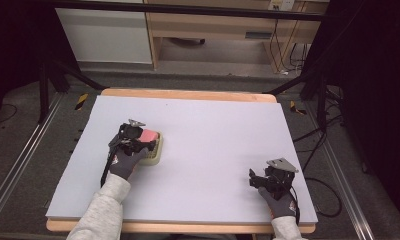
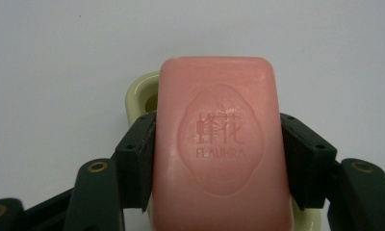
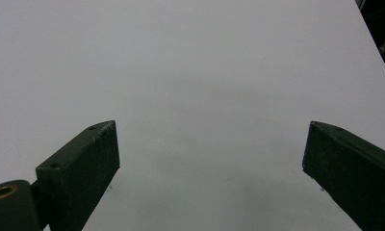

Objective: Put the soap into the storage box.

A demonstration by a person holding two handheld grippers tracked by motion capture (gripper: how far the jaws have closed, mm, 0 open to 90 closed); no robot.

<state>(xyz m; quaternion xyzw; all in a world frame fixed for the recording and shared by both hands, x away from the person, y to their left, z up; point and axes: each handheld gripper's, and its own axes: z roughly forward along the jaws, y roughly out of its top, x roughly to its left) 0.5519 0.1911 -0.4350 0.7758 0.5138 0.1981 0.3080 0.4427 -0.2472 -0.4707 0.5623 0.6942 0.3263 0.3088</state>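
White table [image 1: 213, 150], left gripper [image 2: 218, 144] clamping embossed pink soap [image 2: 219, 144]

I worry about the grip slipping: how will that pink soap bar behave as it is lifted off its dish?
The pink soap bar looks stiff, so it should keep its shape. Its smooth, slightly glossy, rounded sides may slide between the left gripper pads. The cream dish looks light and might shift.

Soap dish [image 2: 138, 91] mostly hidden beneath pink soap [image 2: 219, 144], soap's near end cut off by bottom edge
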